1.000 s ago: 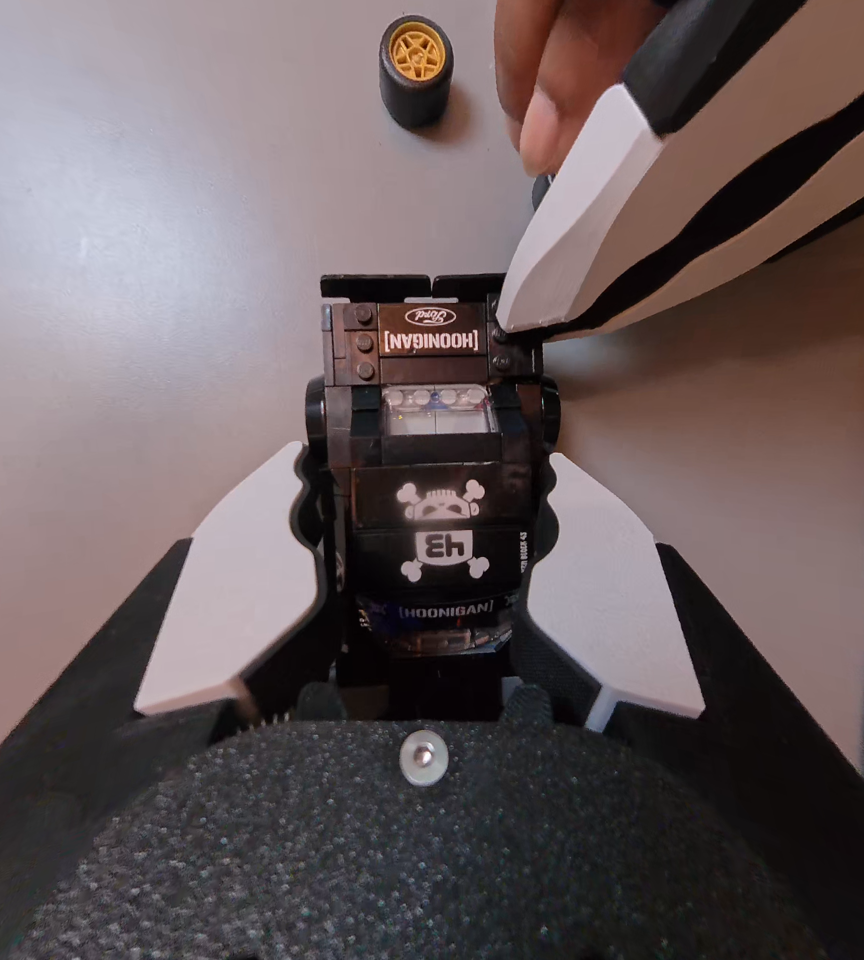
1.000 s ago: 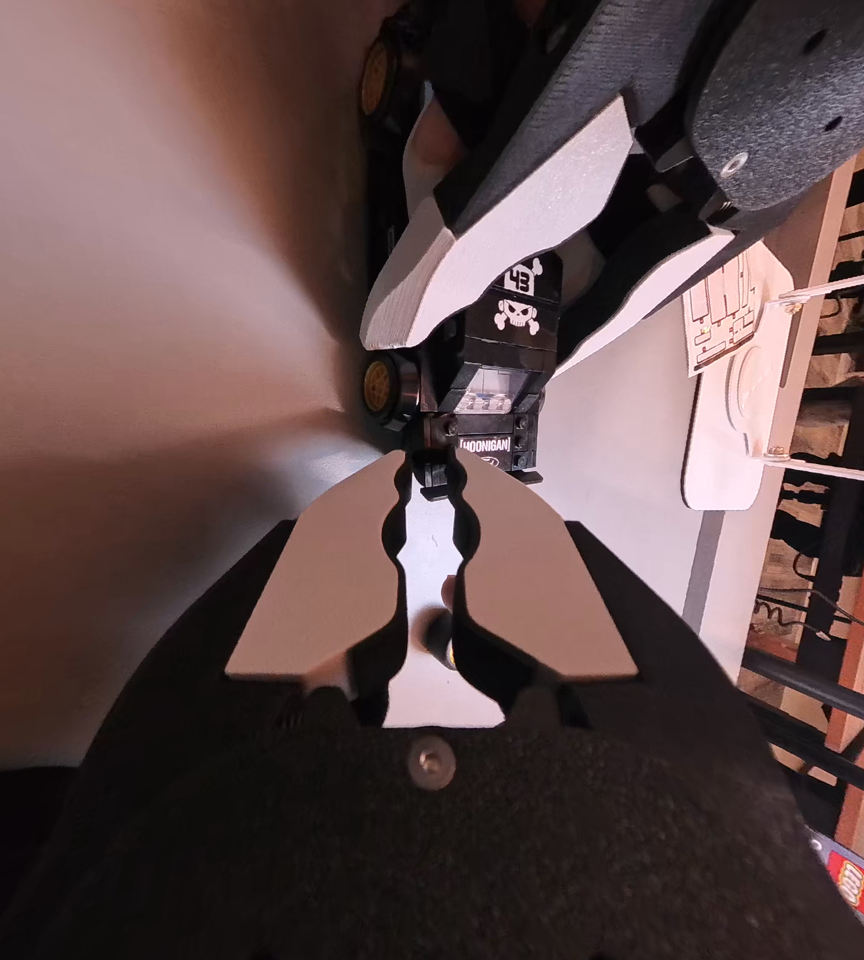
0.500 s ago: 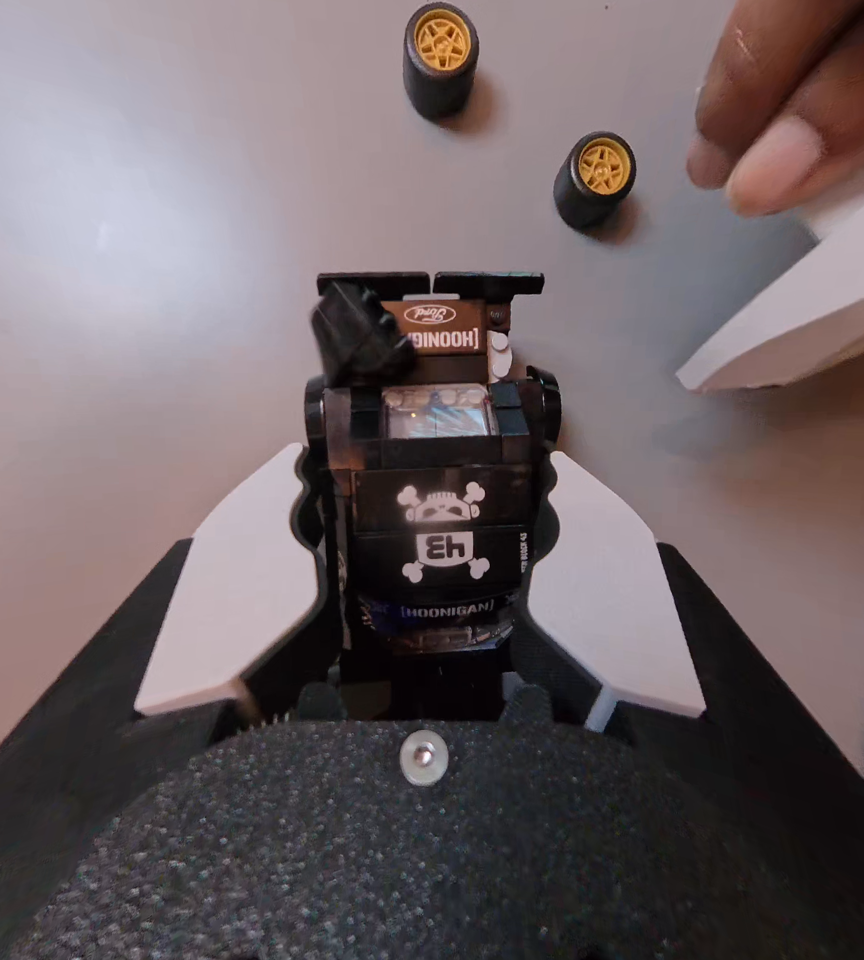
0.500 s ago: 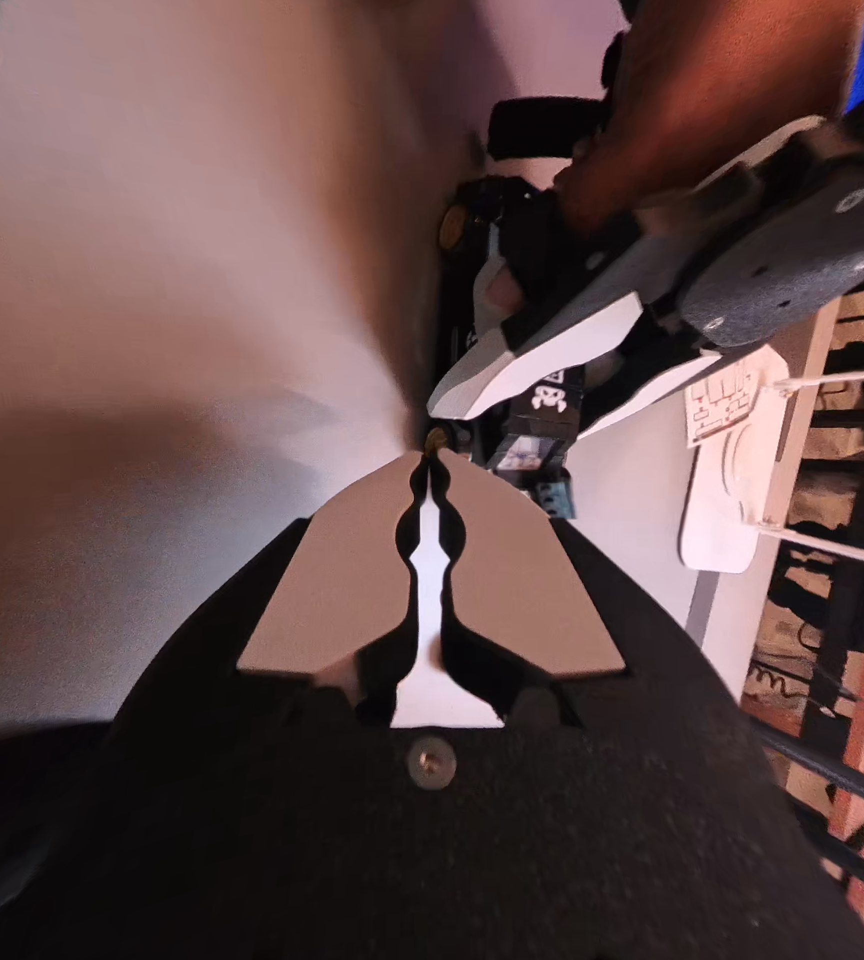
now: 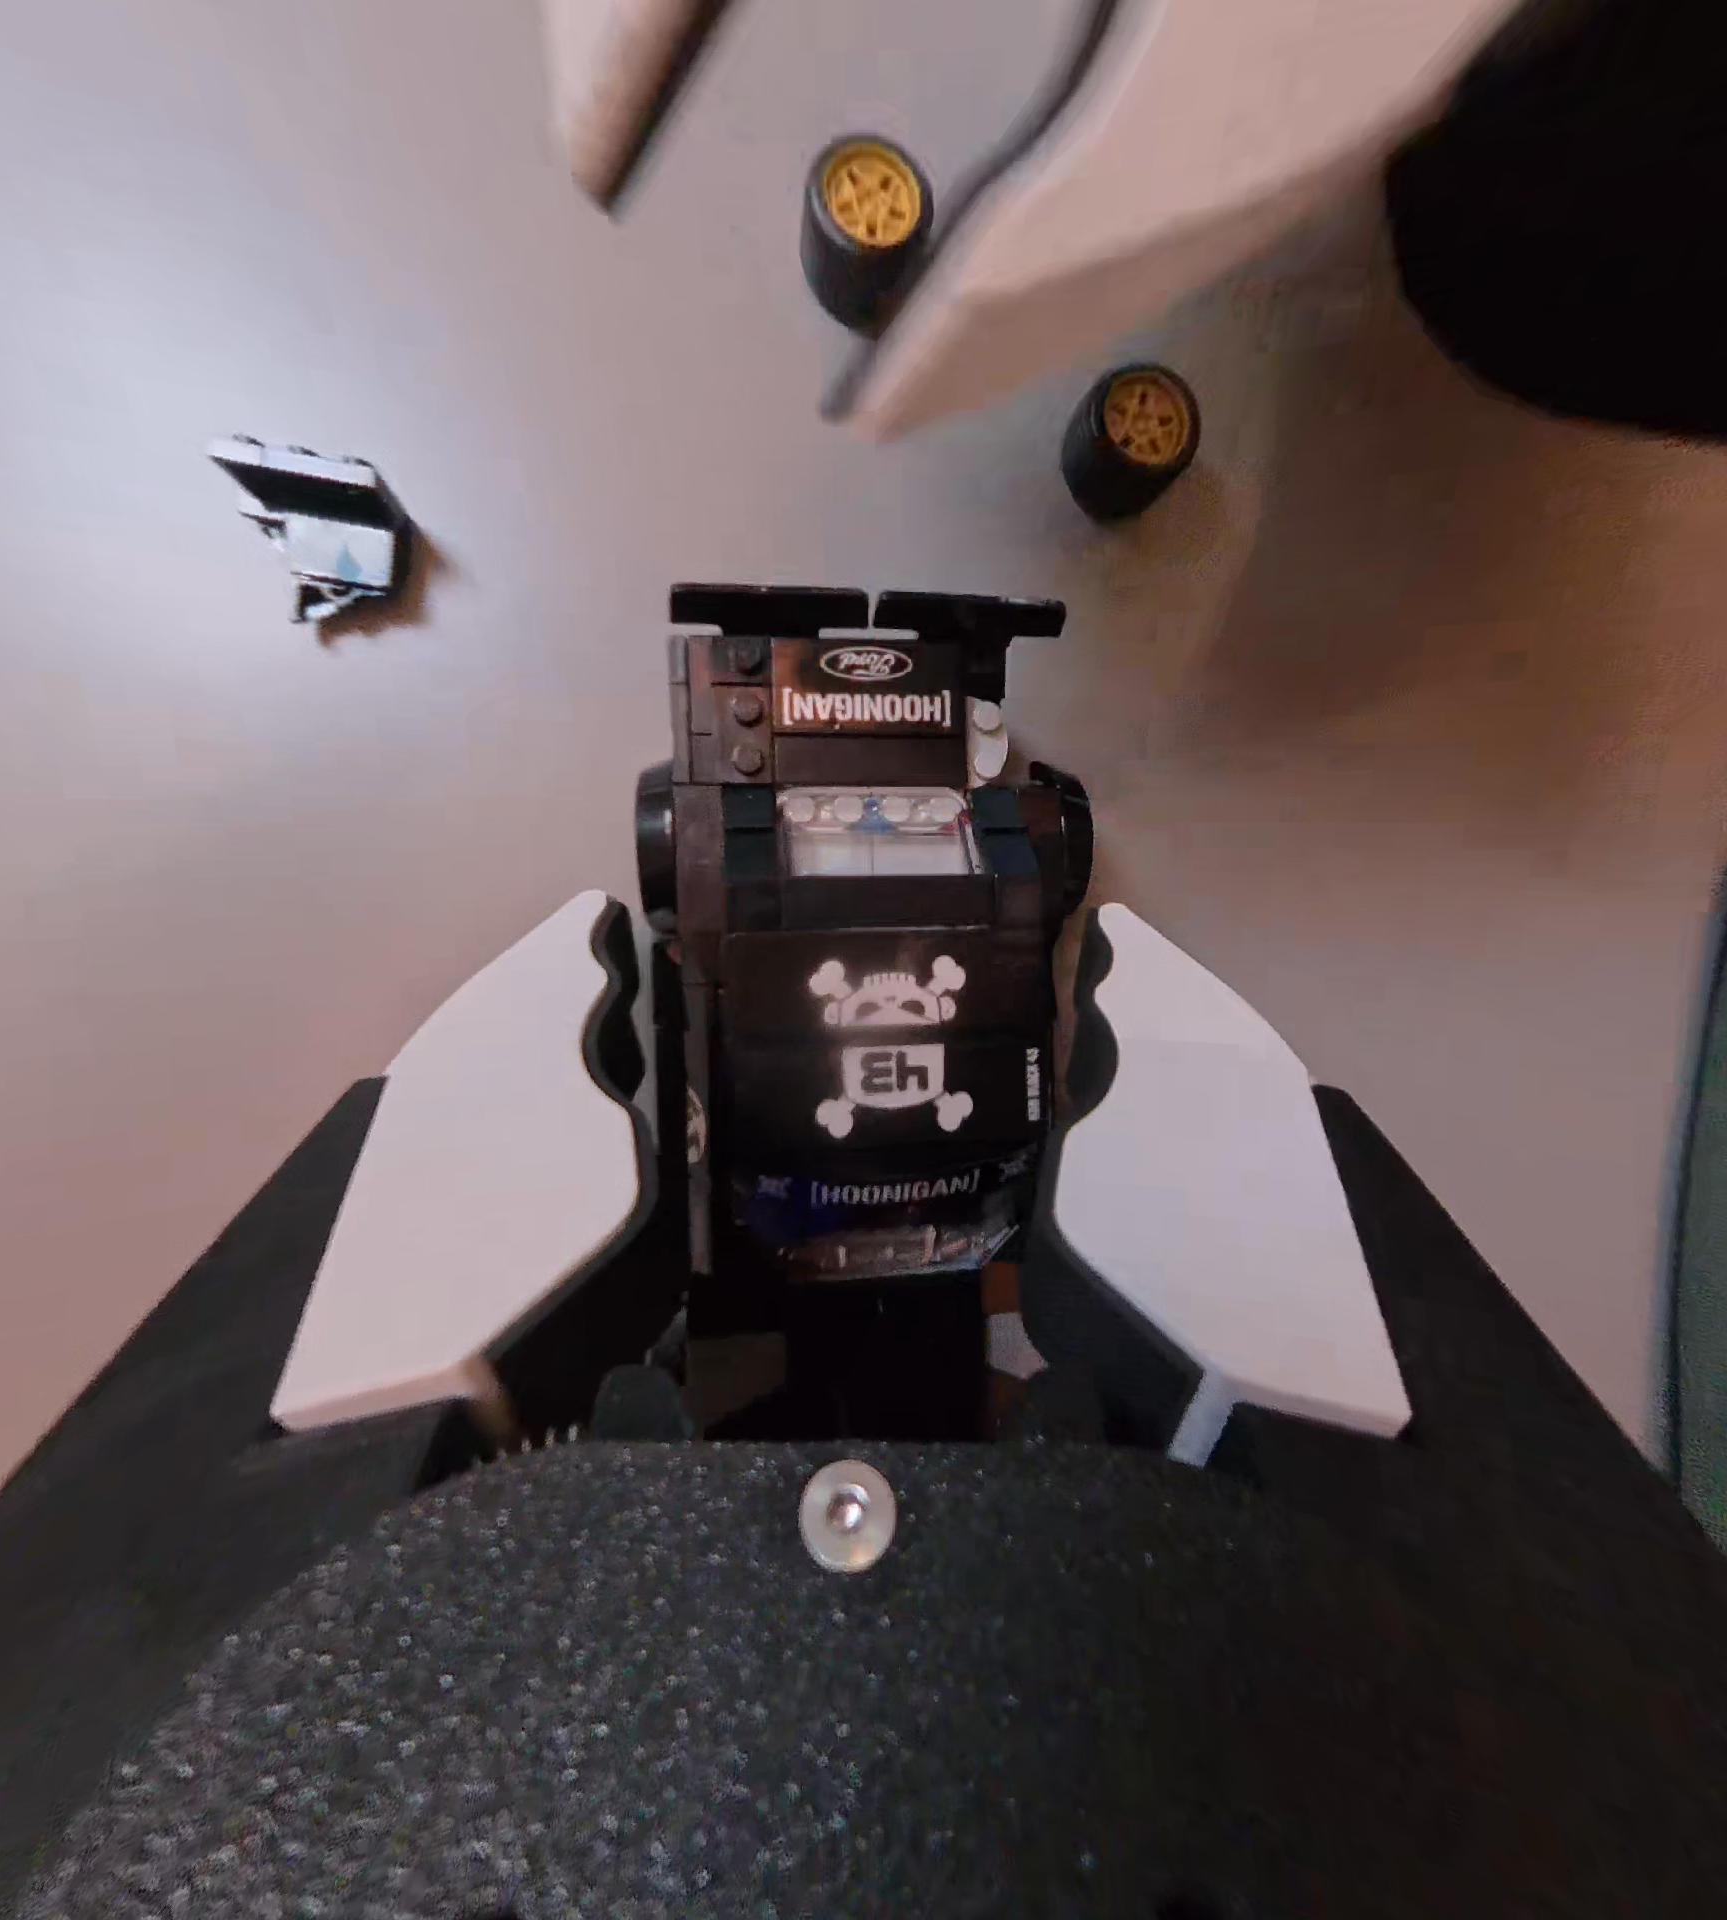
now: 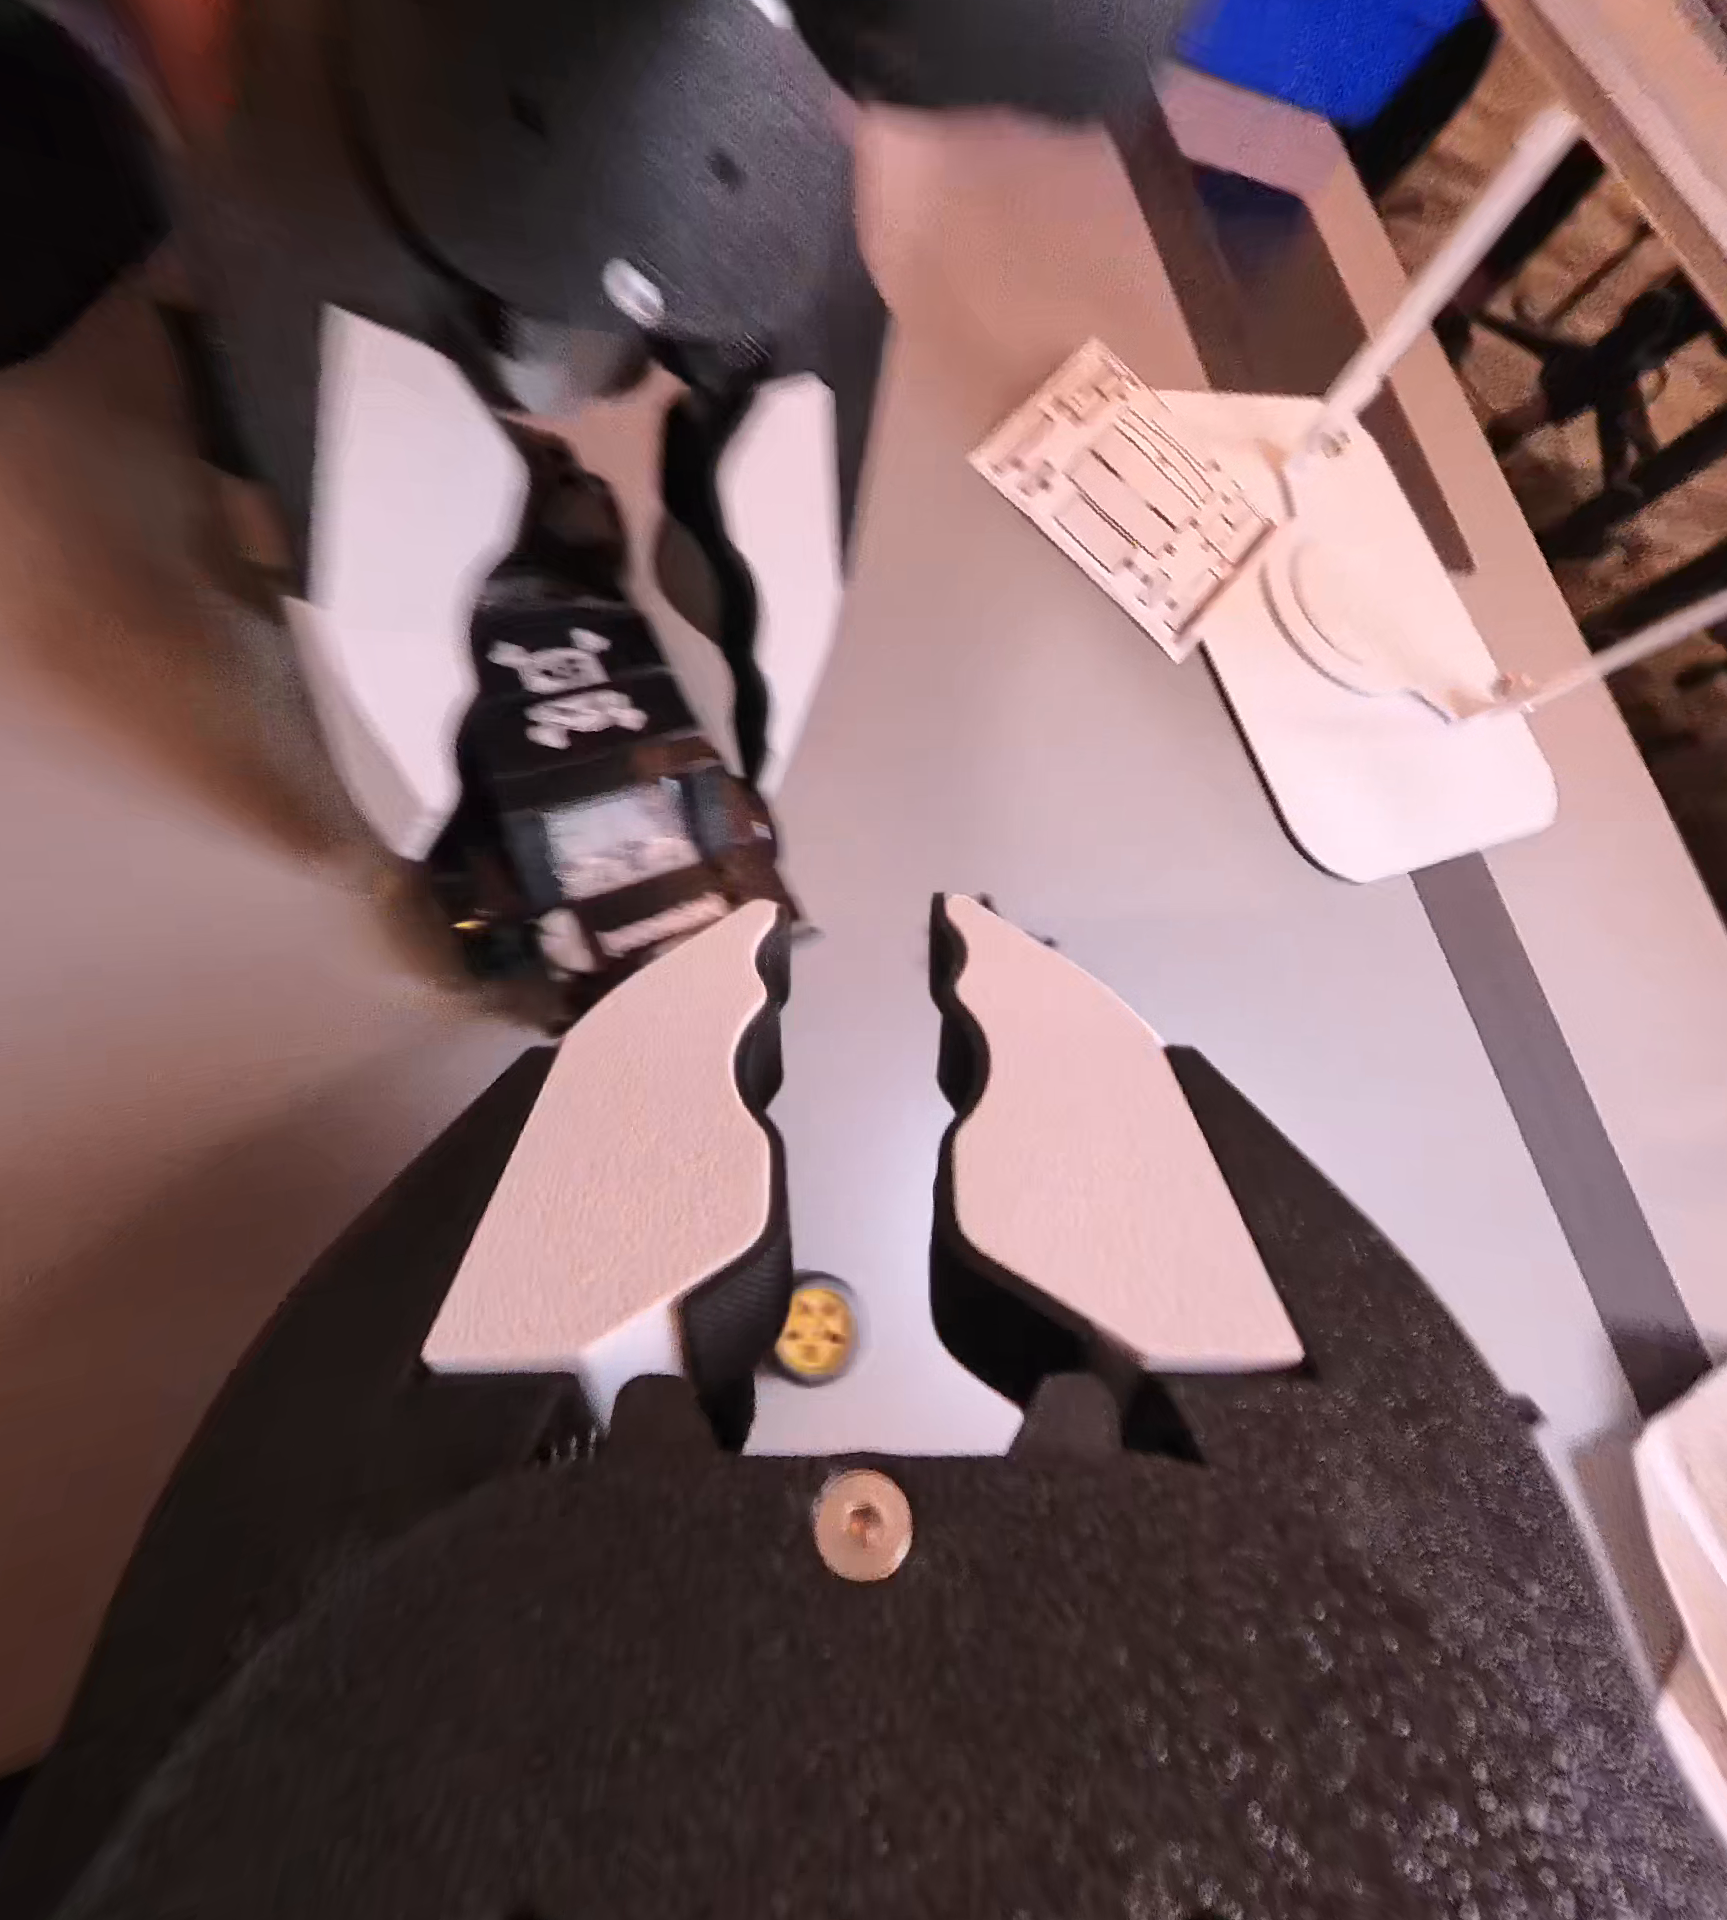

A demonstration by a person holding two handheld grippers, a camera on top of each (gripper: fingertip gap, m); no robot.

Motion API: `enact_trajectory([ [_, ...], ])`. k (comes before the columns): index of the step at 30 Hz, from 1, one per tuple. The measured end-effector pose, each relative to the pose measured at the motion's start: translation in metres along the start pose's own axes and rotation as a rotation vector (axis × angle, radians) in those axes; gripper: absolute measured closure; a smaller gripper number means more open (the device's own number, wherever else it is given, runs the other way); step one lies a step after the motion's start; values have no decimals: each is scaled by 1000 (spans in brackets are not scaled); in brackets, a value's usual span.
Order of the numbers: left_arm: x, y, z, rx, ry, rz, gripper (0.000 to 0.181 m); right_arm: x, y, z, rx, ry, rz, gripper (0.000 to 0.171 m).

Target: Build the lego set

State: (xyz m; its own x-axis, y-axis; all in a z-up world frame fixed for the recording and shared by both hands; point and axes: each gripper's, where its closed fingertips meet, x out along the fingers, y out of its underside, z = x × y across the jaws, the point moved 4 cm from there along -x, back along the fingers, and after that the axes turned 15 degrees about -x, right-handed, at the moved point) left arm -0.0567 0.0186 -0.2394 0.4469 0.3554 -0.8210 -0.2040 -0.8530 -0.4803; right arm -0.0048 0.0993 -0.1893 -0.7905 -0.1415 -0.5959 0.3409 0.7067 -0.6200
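- The left gripper is clenched on the black lego car, one white finger pressed on each long side of the body.
- The car points away from the camera, over the grey desk. Its roof carries a white skull sticker, and behind that there is a clear window brick.
- A small black lego piece lies alone on the desk, to the left of the car's far end and well apart from it.
- Two loose wheels with black tyres and gold rims lie on the desk beyond the car: the far wheel and the near wheel, which is more to the right.
- The right gripper has its fingers released, with a clear gap between the tips and nothing held.
- In the left wrist view, the right gripper is blurred, and the far wheel shows in the gap between its two fingers.
- In the right wrist view, one gold-rimmed wheel shows low between the fingers, just beside the left one; I cannot tell if it touches.
- Near the far right edge of the desk stands a white stand base with a printed paper card on it.
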Motion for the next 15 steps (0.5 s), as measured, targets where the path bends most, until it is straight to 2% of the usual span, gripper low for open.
enact_trajectory([
  [3, -13, -4, 5, -13, -6, -54, 100, 13, 24, -22, -6, 4, 81, 146],
  [10, -35, -9, 14, -61, -14, -187, 102, 60, 47, -30, 60, -215, 131, 133],
  [15, -40, -9, 19, -97, 17, -259, 106, 69, 48, -26, 6, -246, 108, 145],
])
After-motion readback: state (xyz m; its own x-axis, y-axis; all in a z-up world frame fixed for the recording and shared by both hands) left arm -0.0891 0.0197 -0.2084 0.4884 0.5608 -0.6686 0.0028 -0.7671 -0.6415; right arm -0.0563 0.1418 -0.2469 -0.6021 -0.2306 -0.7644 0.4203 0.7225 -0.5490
